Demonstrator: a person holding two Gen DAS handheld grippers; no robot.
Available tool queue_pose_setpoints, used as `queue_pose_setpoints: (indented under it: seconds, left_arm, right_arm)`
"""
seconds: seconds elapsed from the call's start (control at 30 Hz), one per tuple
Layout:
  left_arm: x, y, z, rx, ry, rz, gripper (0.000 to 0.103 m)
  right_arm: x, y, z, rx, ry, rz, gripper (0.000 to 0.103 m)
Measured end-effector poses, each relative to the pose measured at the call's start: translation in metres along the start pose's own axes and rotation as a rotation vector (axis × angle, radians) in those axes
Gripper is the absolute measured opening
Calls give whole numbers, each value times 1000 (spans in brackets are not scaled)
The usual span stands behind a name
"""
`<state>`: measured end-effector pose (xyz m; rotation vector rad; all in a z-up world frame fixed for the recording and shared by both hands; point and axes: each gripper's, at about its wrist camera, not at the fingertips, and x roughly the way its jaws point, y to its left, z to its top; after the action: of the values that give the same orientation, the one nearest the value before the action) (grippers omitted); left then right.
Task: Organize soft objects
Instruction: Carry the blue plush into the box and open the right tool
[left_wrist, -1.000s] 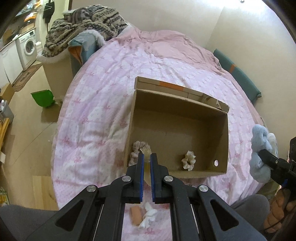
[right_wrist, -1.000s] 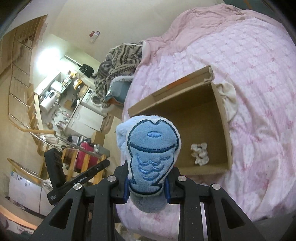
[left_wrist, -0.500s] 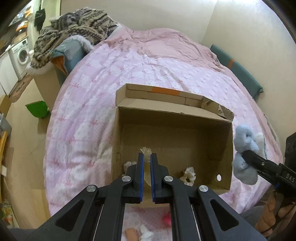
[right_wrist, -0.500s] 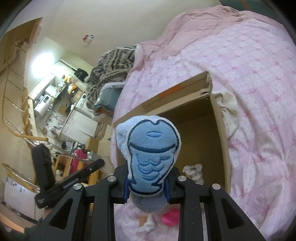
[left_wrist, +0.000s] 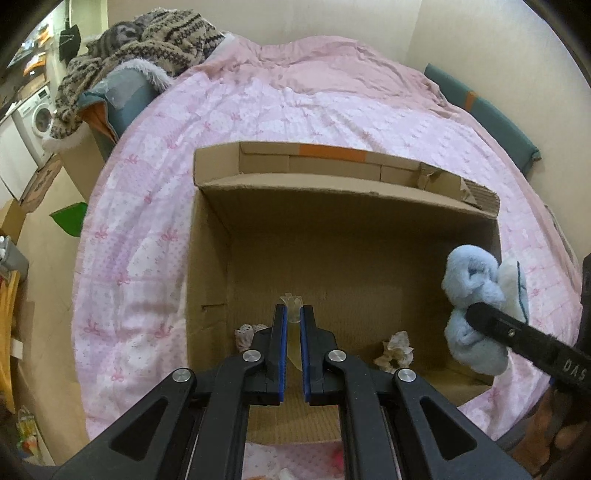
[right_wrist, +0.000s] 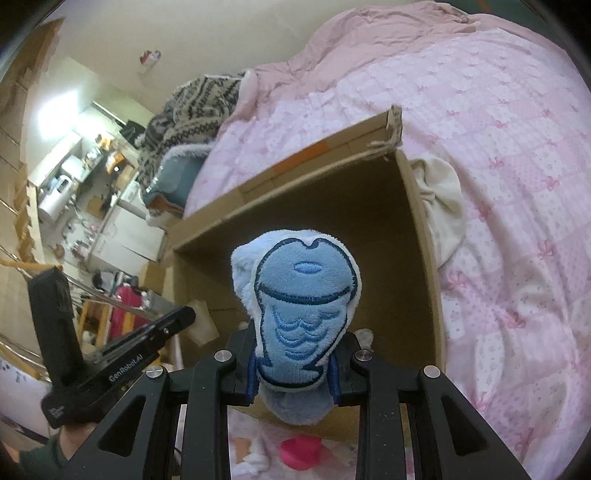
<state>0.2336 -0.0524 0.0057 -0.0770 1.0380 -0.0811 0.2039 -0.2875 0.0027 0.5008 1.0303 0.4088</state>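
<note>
A bed (left_wrist: 258, 110) with a pink patterned cover fills most of both views. At its far end lies a heap of knitted blankets (left_wrist: 147, 40), in the upper left of the left wrist view. A washing machine (left_wrist: 40, 114) stands at the left edge there, and the right wrist view shows a cluttered kitchen area along its left side. A cream cloth (right_wrist: 443, 206) lies on the cover against the box's right wall.

An open cardboard box (left_wrist: 207, 280) sits on the cover in the centre of both views. On its floor, near the lower wall, lie two small pale ruffled scrunchies (left_wrist: 395, 349), one left and one right.

The left gripper (left_wrist: 291, 321) is clamped on a thin, translucent yellowish soft piece (left_wrist: 293, 306). The piece stands along the fingers, its long axis pointing up the frame, its tip over the box floor.

The right gripper (right_wrist: 293, 354) is closed on a blue plush fish (right_wrist: 303, 295). The fish stands upright in the frame, mouth end uppermost, stitched side to the camera, in front of the box opening. In the left wrist view it shows at the right edge, beside the box's right wall.
</note>
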Motion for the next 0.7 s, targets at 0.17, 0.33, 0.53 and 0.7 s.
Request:
queue_pose_setpoints:
  seconds: [0.17,0.33,0.53,0.7]
  left_arm:
    - [13,-3,-4,15,6,35,6]
    - [26,-3,-9,19,27,56,7]
    - [34,-1,-12,34,28,57,7]
    - [37,0,-11,24,31,58,7]
  right_arm:
    - [14,3,-4,-29,34,-38,30]
    - [25,4,-6,-39,71,-70,30]
    - [31,1,-5,-32,99,-91,31]
    - [28,0,-5,-22,88,-93,31]
